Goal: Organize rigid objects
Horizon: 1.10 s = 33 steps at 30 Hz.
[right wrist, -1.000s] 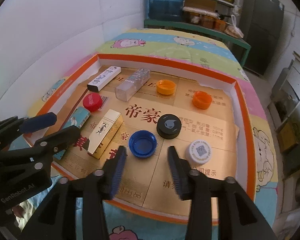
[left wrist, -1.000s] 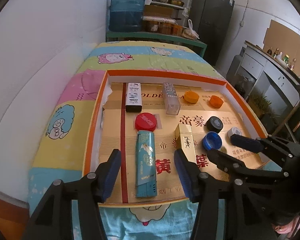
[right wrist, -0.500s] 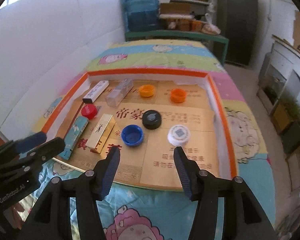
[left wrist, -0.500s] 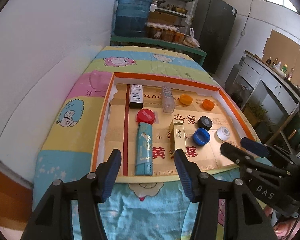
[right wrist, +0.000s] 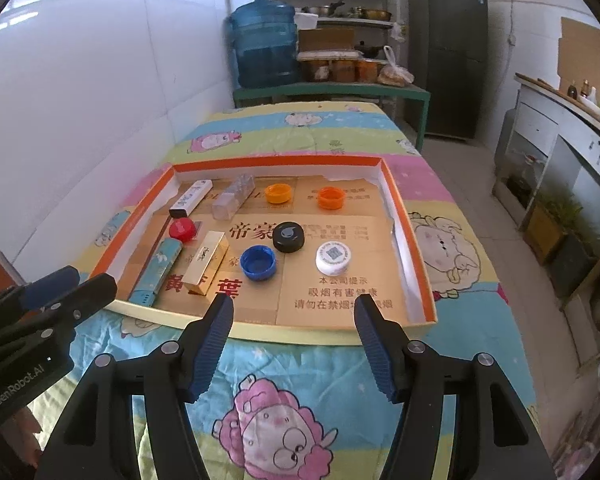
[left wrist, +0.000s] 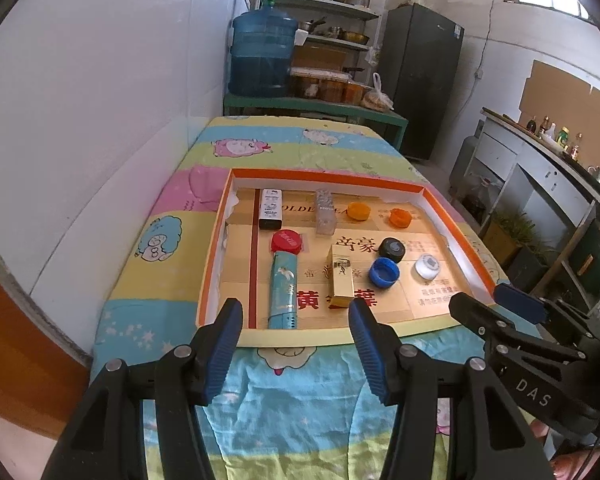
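Note:
An orange-rimmed cardboard tray (left wrist: 458, 226) (right wrist: 420, 276) lies on the table. On its left lie a white box (left wrist: 270, 207), a clear box (left wrist: 325, 211), a teal box (left wrist: 284, 289) and a gold box (left wrist: 341, 274) (right wrist: 205, 261). A red cap (left wrist: 286, 241) sits by the teal box. Yellow (right wrist: 277, 193), orange (right wrist: 331, 197), black (right wrist: 288, 236), blue (right wrist: 258, 262) and white (right wrist: 333, 257) caps lie on the right. My left gripper (left wrist: 296, 354) and right gripper (right wrist: 294, 346) are open and empty, held back over the table's near edge.
The table has a cartoon-print cloth (right wrist: 276, 416) and stands against a white wall (left wrist: 100, 112) on the left. A blue water jug (left wrist: 263, 56), shelves and a dark fridge (left wrist: 420, 76) stand behind it. A counter (right wrist: 560, 128) runs along the right.
Both grippers have pulled back and up from the tray, which now looks smaller and farther away. Both stay open. The objects in the tray have not moved.

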{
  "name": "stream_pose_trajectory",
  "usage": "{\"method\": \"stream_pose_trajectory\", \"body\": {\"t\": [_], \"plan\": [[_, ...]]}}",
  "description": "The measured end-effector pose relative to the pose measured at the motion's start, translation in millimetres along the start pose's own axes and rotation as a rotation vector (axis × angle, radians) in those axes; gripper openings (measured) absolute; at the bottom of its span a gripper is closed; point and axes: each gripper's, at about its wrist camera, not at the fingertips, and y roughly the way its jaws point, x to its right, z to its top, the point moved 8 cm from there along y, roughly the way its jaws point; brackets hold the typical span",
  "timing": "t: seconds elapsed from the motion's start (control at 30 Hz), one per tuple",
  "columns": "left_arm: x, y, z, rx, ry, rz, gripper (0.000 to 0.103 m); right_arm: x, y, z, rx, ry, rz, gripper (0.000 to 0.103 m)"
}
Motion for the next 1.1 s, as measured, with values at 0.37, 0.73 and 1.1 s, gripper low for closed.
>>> {"method": "stream_pose_trajectory", "body": {"t": [0.37, 0.73, 1.1], "plan": [[8.6, -28.8, -6.0, 0.03, 0.009, -0.015, 0.055, -1.6, -40.8, -3.2, 0.051, 0.004, -0.029, 0.065], [18.2, -81.4, -12.8, 0.089, 0.002, 0.013, 0.055, -11.9, -90.6, -8.8, 0.127, -0.014, -0.068, 0.065], [19.4, -124.6, -15.3, 0.129, -0.026, 0.036, 0.055, -25.7, -136.3, -9.9, 0.176, -0.025, -0.078, 0.065]]}}
